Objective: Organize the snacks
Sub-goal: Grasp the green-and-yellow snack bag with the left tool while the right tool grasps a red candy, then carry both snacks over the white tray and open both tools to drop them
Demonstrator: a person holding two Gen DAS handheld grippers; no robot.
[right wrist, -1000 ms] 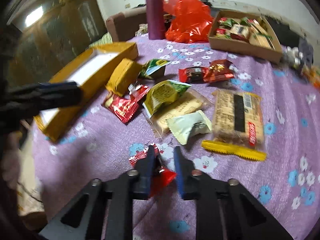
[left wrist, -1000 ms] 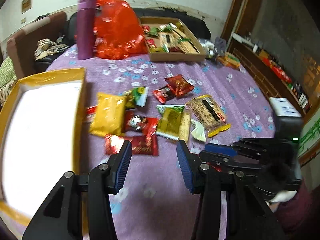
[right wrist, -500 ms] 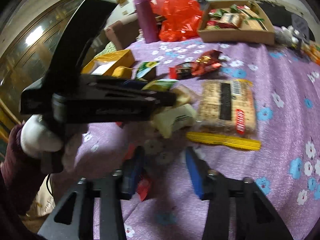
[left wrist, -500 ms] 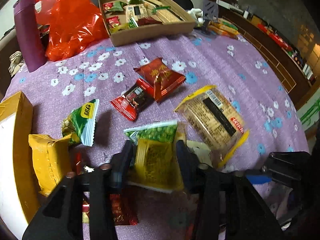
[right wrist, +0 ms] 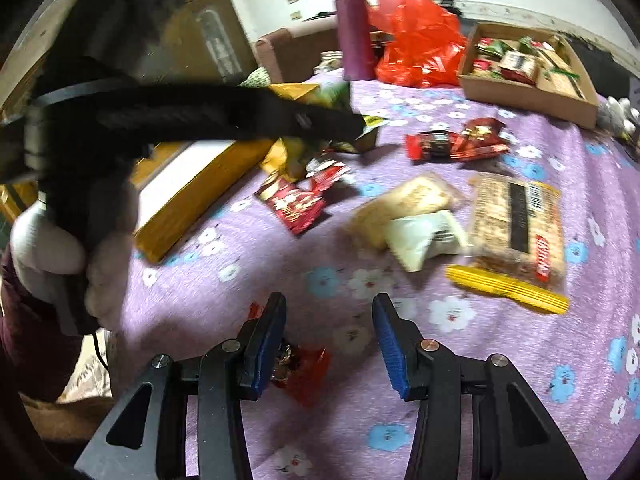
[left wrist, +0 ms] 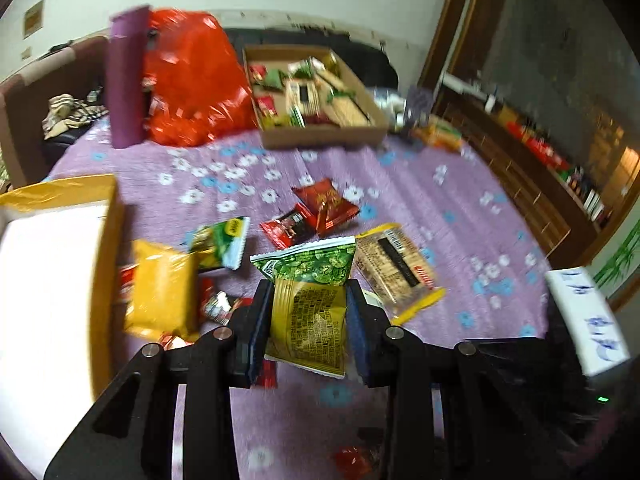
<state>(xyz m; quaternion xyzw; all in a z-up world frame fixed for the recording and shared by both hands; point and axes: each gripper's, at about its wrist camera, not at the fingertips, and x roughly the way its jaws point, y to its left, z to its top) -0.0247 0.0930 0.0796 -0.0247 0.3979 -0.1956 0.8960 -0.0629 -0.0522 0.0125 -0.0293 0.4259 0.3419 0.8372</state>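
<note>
Purple floral tablecloth (left wrist: 420,200), dim room, dark wood cabinet at 2 o'clock. Cardboard tray (left wrist: 320,136) of snacks at 12 o'clock beside red plastic bag (left wrist: 192,84). Left gripper (left wrist: 308,316) clamps a crinkly green-and-yellow foil packet (left wrist: 308,304), lifted above the loose wrappers. Right gripper (right wrist: 329,340) spread wide, a red wrapper (right wrist: 304,368) beneath it.
</note>
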